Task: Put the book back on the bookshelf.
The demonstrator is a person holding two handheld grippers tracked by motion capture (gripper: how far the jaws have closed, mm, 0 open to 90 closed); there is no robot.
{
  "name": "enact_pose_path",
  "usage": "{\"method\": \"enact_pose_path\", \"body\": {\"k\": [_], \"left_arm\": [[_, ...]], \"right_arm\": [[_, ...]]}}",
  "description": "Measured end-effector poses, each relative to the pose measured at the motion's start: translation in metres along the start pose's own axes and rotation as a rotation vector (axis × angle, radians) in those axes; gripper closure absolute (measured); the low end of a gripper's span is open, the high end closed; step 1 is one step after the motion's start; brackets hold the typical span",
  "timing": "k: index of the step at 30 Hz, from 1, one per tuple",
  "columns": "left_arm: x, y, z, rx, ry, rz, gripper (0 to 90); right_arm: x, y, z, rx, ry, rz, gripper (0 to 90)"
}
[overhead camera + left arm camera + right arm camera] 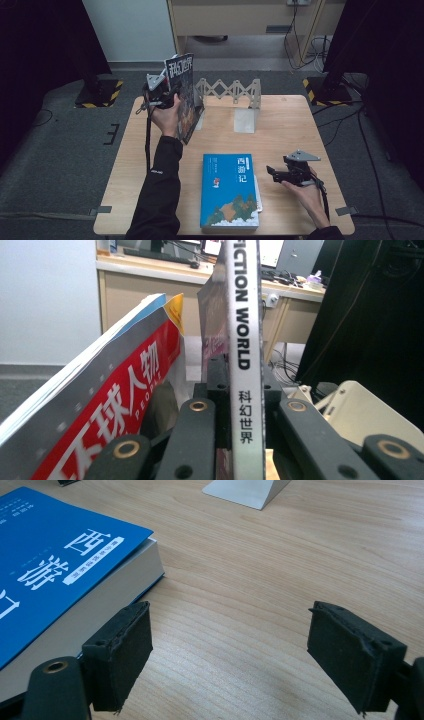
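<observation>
Your left gripper [161, 95] is clamped on a magazine [182, 95], holding it upright above the far left part of the table [290, 125], just beside the left end of the grey expanding book rack [235, 97]. In the left gripper view the magazine's white spine [243, 355], printed "FICTION WORLD", runs straight up between your two jaws, which press against it from either side. To its left, a second magazine with a red and grey cover [107, 405] leans at a slant.

Your right gripper [280, 172] sits low over the near right part of the table with its jaws spread wide and nothing between them. Its black pads [122, 652] hover just over bare wood. The blue book [230, 192] lies flat just to the left of that gripper, its page edge facing the jaws.
</observation>
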State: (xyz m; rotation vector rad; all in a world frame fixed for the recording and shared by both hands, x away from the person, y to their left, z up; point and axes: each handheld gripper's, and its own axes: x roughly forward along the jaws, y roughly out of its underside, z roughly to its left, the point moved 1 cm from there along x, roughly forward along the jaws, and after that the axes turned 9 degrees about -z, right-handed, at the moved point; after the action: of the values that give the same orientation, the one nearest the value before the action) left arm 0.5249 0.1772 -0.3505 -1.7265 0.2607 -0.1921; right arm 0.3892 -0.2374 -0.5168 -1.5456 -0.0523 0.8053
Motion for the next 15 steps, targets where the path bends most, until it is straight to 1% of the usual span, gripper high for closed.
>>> {"method": "enact_pose_path", "body": {"k": [2, 4, 6, 8, 9, 13, 15], "left_arm": [[0.006, 0.003, 0.002, -0.018, -0.005, -0.004, 82.4], [0.011, 0.006, 0.004, -0.035, -0.01, -0.013, 82.4], [0.015, 0.009, 0.004, -0.036, -0.012, -0.02, 82.4], [0.021, 0.011, 0.002, -0.024, -0.02, -0.017, 82.4], [0.022, 0.012, 0.003, -0.026, -0.023, -0.018, 82.4], [0.024, 0.016, 0.006, -0.035, -0.03, -0.016, 82.4], [0.024, 0.018, 0.005, -0.037, -0.03, -0.023, 82.4]], "right_arm": [[0.0, 0.0, 0.0, -0.005, 0.0, 0.001, 18.2], [0.0, 0.0, 0.0, 0.001, 0.003, -0.004, 18.2], [0.0, 0.0, 0.0, 0.001, 0.002, 0.0, 18.2], [0.001, 0.001, 0.0, -0.006, 0.003, 0.005, 18.1], [0.001, 0.001, 0.0, -0.008, 0.002, 0.01, 18.0], [-0.002, 0.0, 0.001, -0.01, 0.001, -0.002, 18.0], [-0.002, 0.0, 0.0, -0.01, 0.004, -0.003, 18.0]]}}
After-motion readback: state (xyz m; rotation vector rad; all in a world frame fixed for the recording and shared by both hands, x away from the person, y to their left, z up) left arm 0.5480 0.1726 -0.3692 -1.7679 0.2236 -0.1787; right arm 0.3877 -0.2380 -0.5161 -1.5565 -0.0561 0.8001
